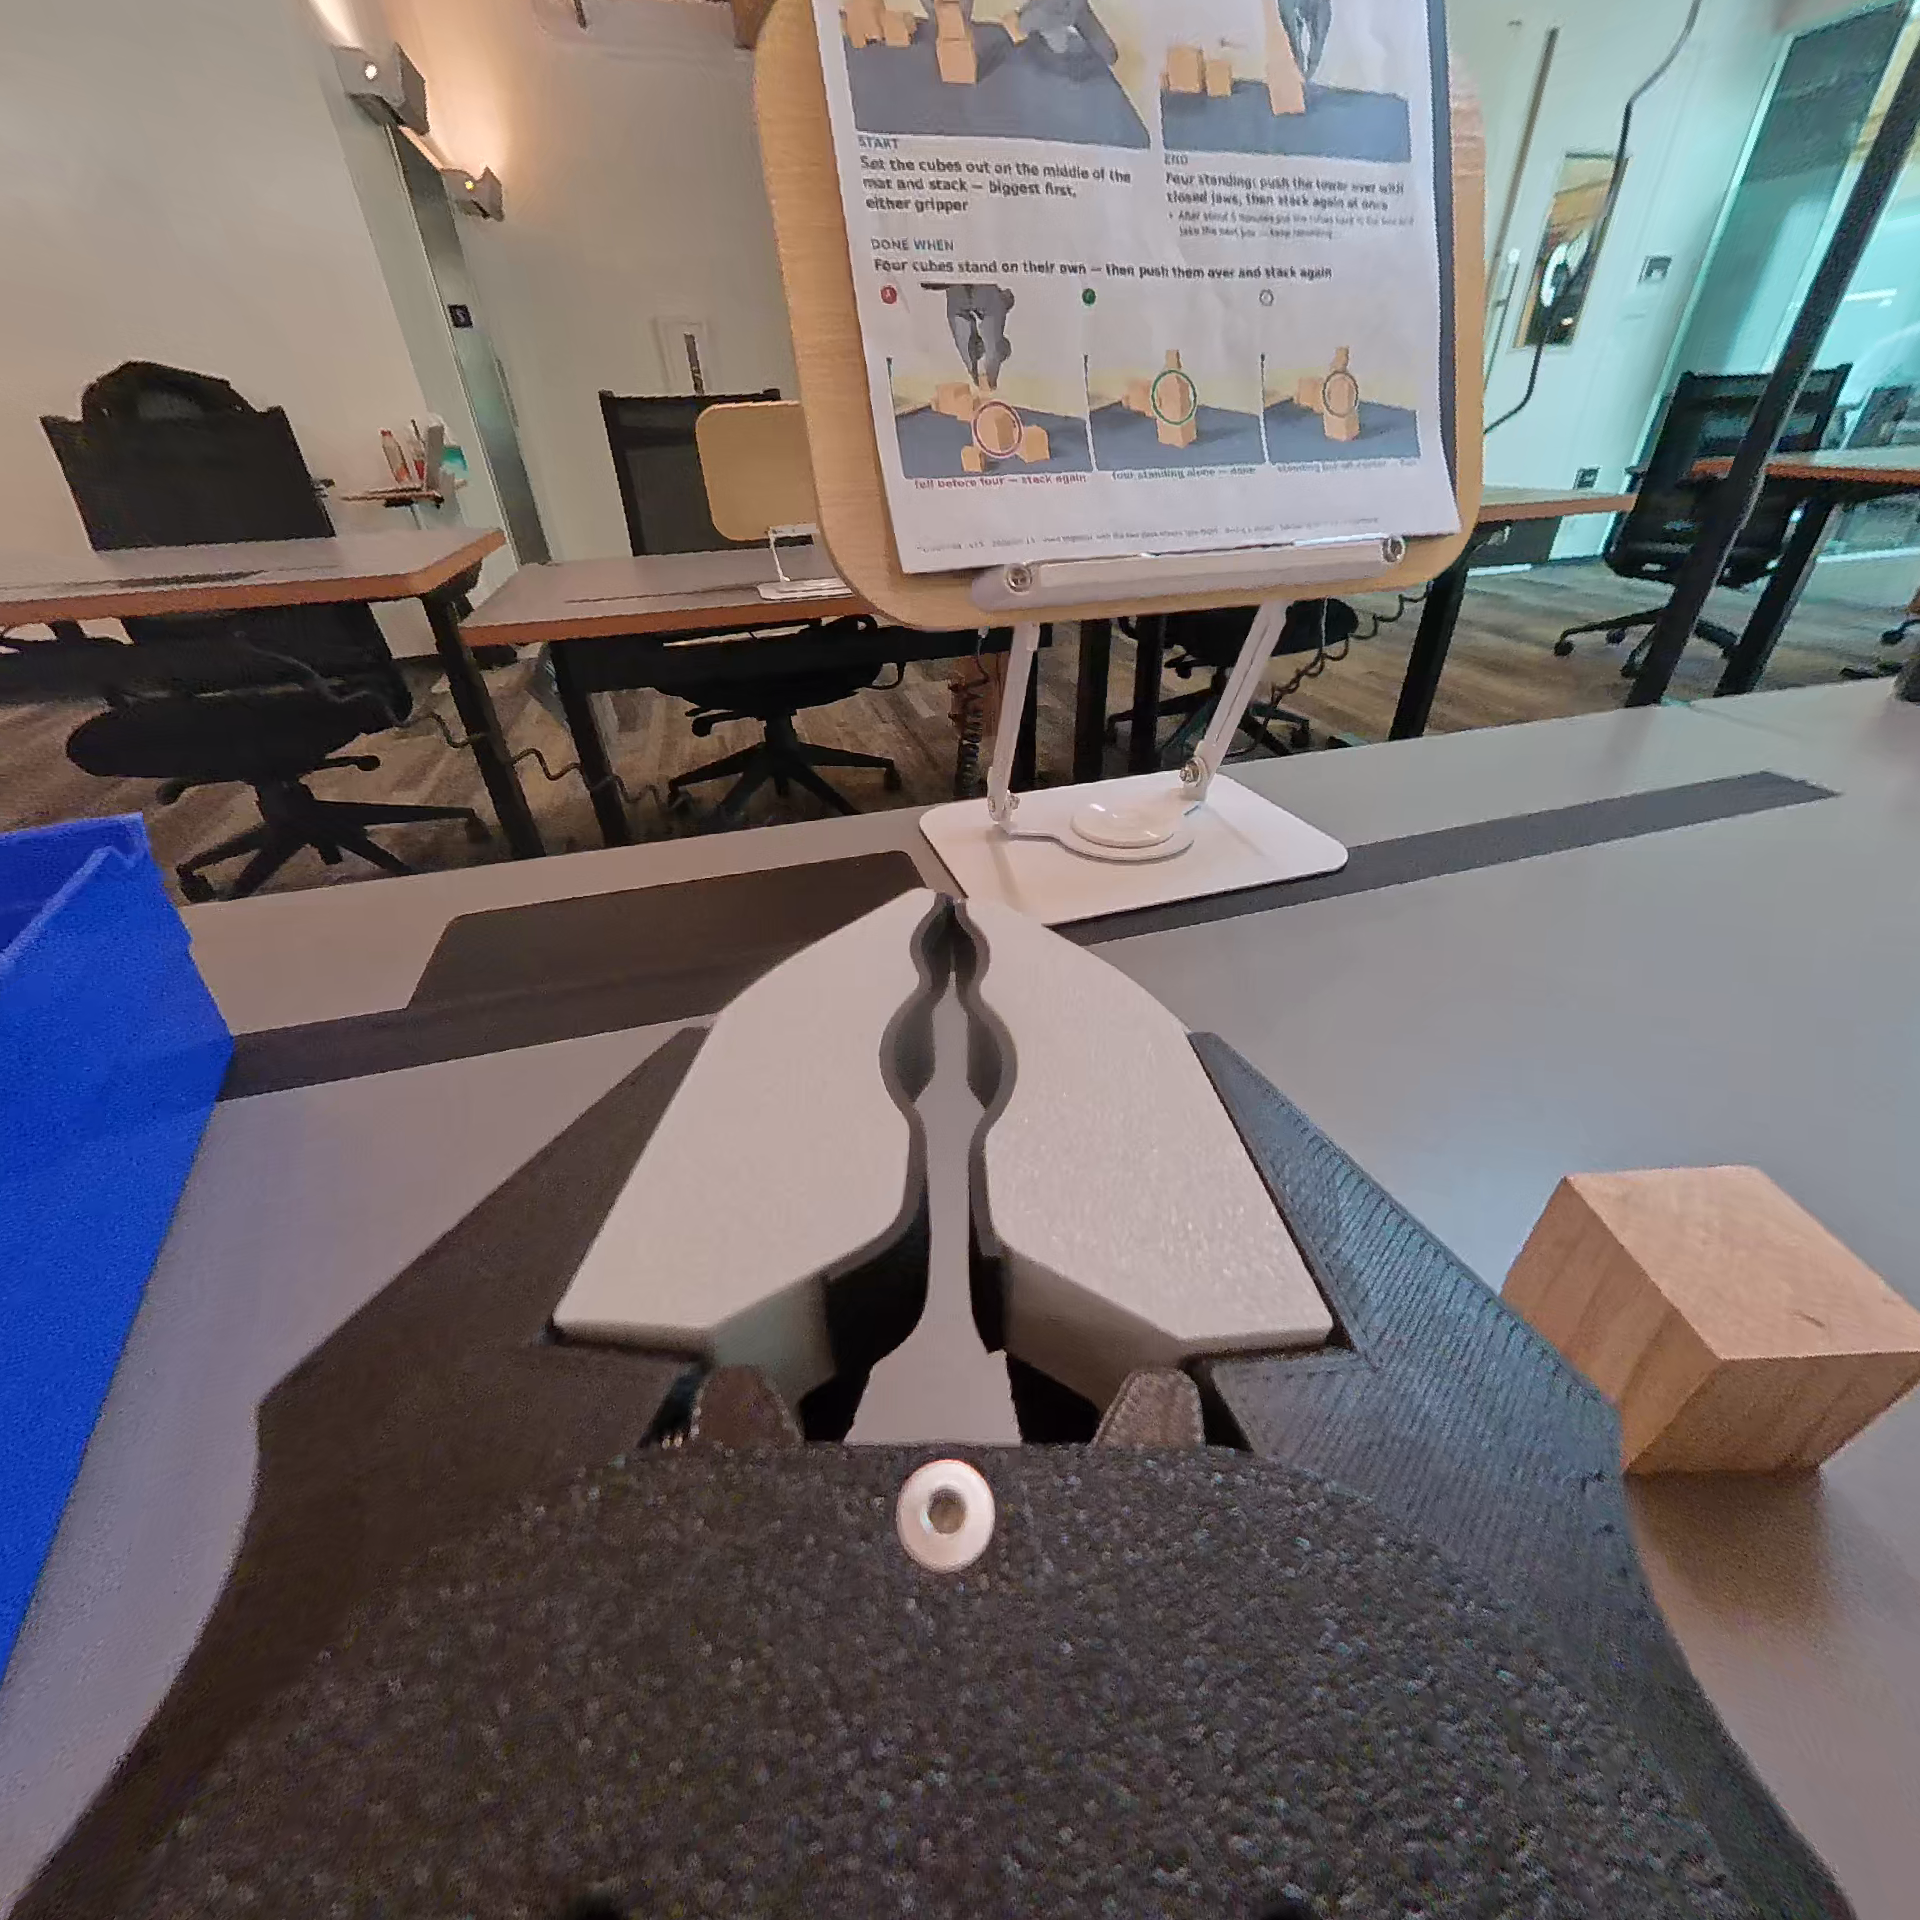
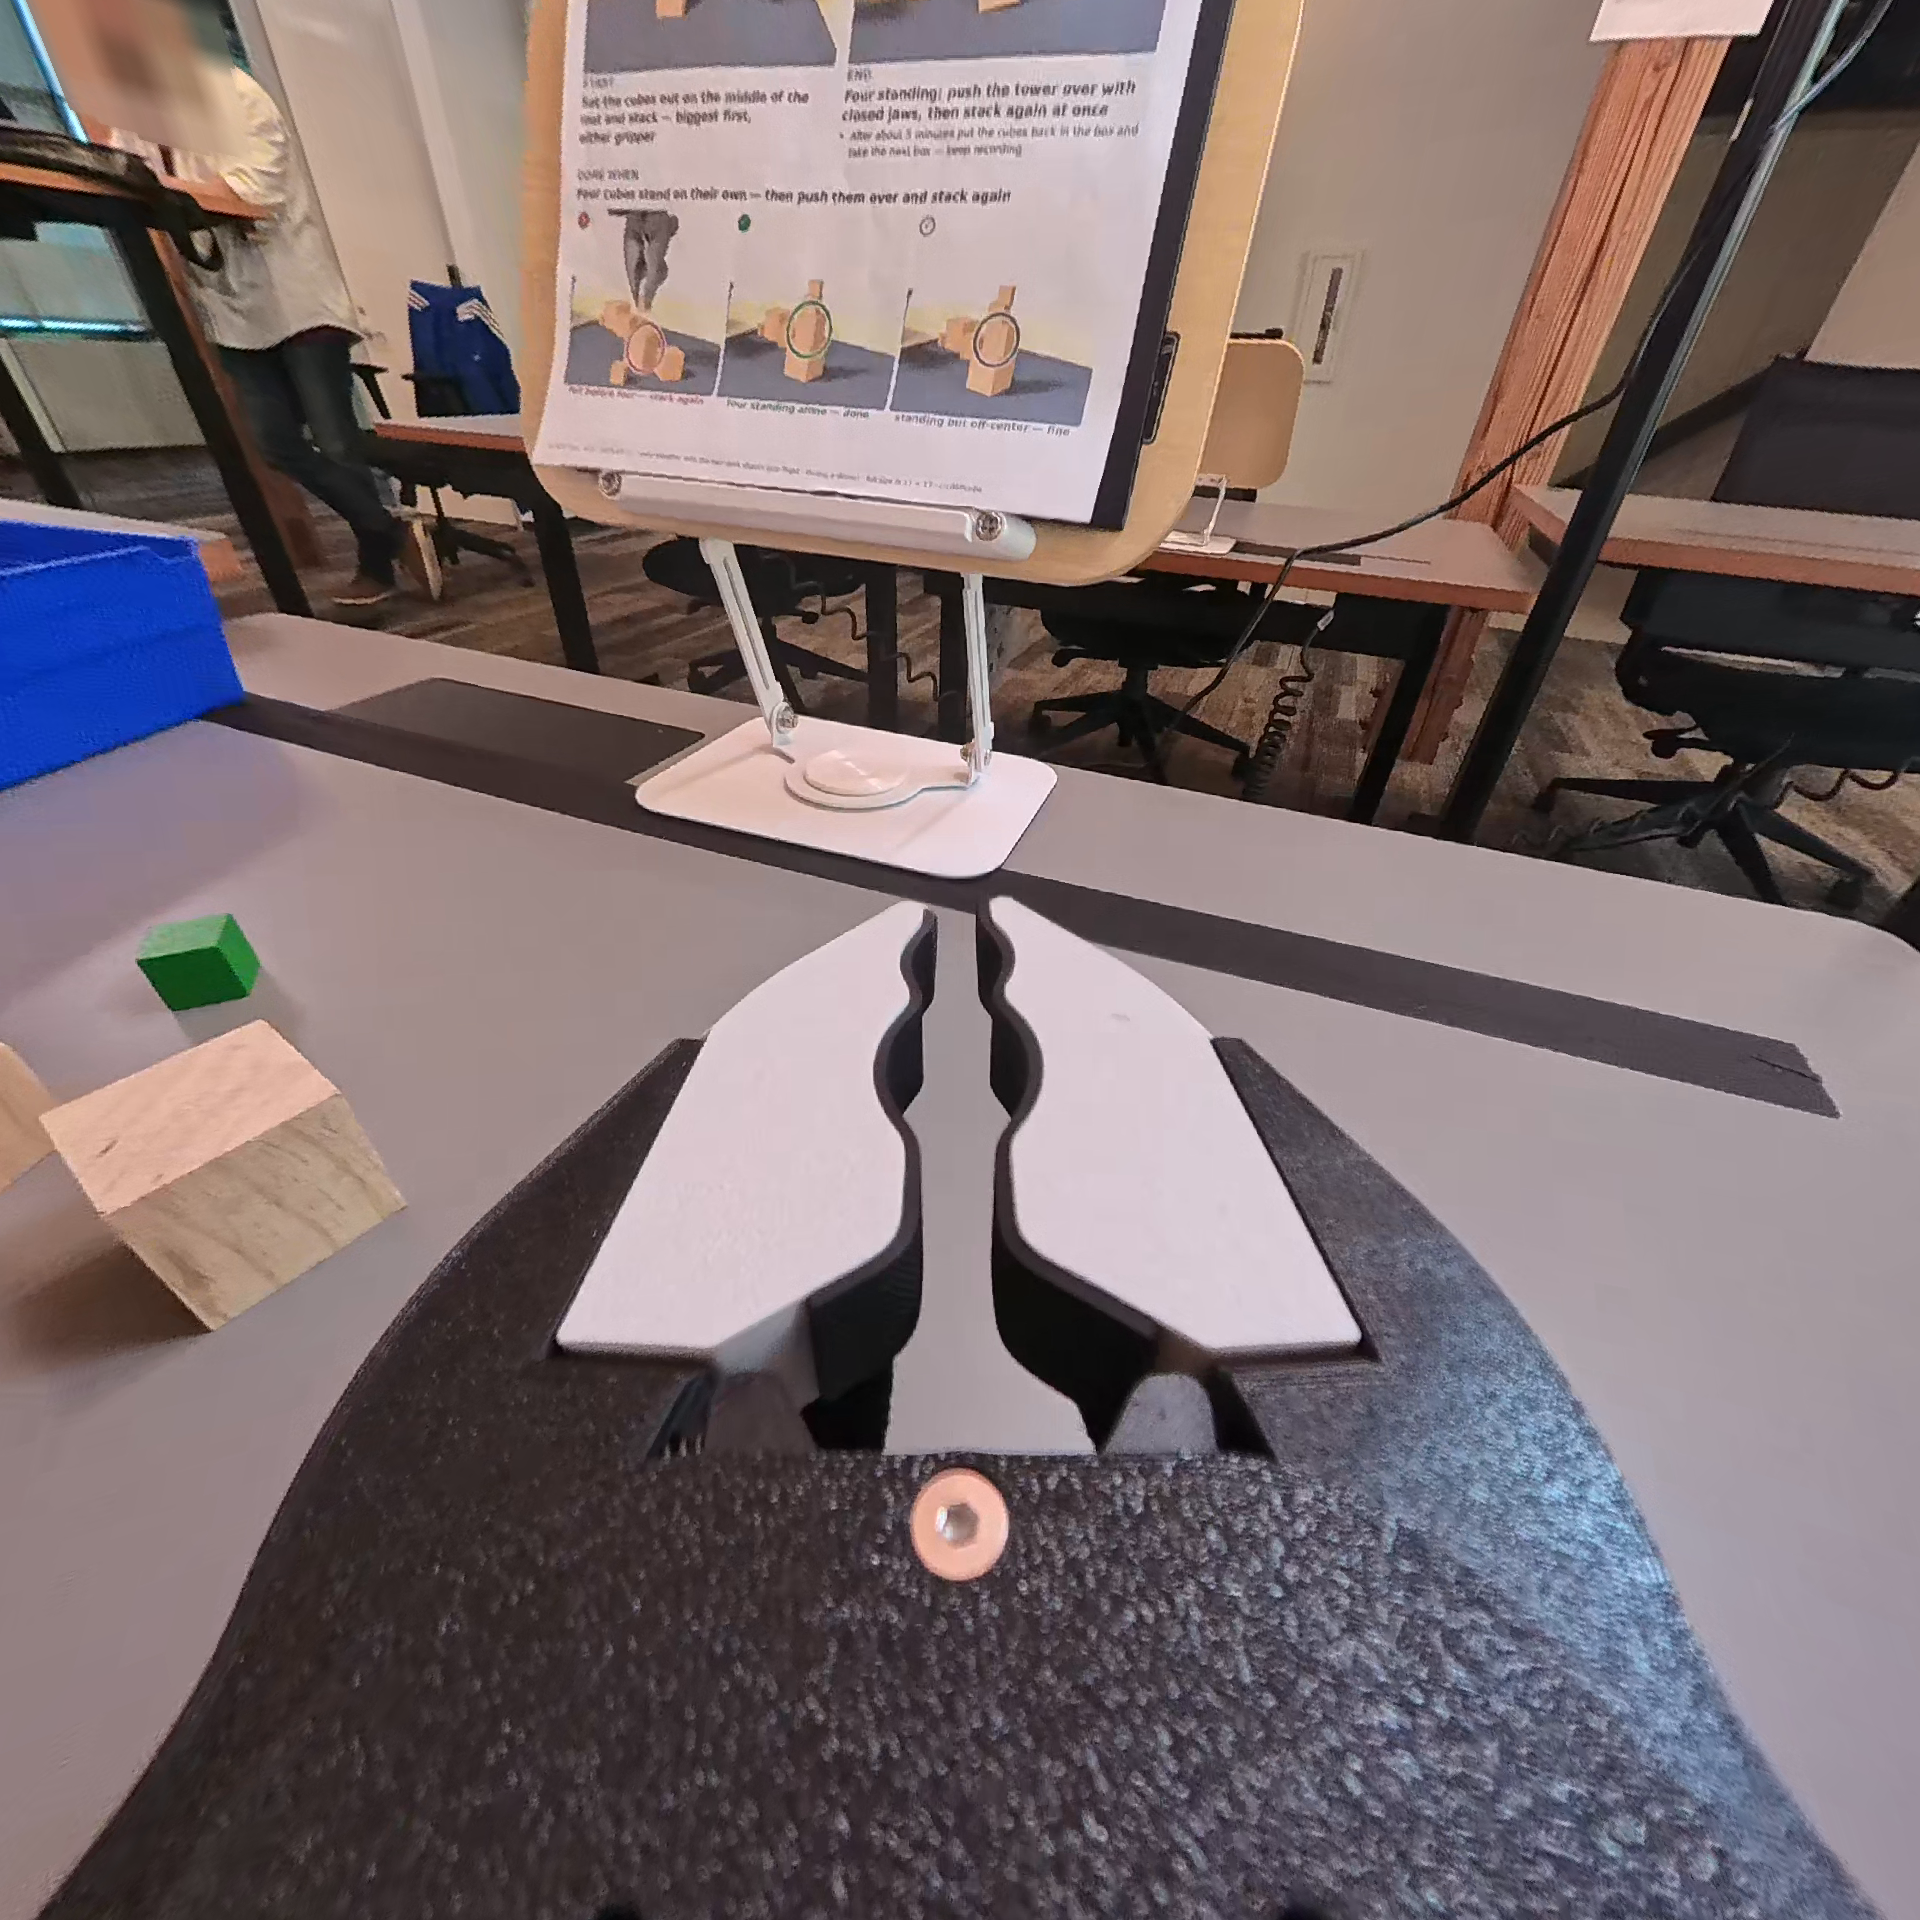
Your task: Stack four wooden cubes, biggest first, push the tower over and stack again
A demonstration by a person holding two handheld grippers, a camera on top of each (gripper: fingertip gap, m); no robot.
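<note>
1. Left gripper (image 1: 954, 914) sits low and level over the grey table (image 1: 1558, 1039), tips clenched together on nothing; a brown wooden cube (image 1: 1714, 1320) lies just to its right.
2. Right gripper (image 2: 957, 914) is level too, slightly parted and bare; a pale wooden cube (image 2: 218, 1164) sits left of it, a green cube (image 2: 197, 961) farther off.
3. Far: white stand (image 2: 847, 800), blue bin (image 2: 94, 655).

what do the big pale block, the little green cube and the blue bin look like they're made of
Pale block: most likely unfinished wood, since grain lines show on its matte faces.
Green cube: painted in an even, opaque coat; probably wood beneath, but no grain shows.
Blue bin: looks like moulded plastic, uniform in colour with smooth walls and a slight sheen.
</note>
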